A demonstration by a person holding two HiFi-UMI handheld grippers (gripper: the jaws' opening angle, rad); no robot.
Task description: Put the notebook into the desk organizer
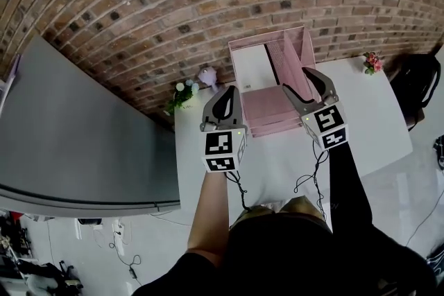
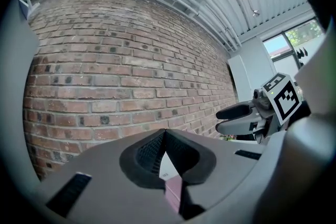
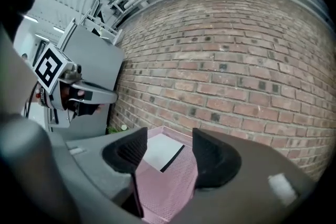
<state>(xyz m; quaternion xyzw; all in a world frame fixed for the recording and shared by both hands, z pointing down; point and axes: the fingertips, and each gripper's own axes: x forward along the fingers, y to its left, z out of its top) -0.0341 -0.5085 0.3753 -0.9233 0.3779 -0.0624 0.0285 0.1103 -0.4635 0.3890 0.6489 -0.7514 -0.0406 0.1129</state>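
Notebook (image 1: 252, 66) in desk organizer (image 1: 267, 114) — on table (image 1: 374, 123)

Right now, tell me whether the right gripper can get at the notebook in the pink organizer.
Probably yes. The right gripper has open jaws aimed at the notebook, which lies flat and uncovered in the organizer; nothing stands between them. Its flatness may make gripping awkward.

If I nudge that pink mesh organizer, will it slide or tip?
Probably slides: the organizer looks like thin mesh, so light, on a smooth white table. Its tall rear dividers might tip it if pushed high.
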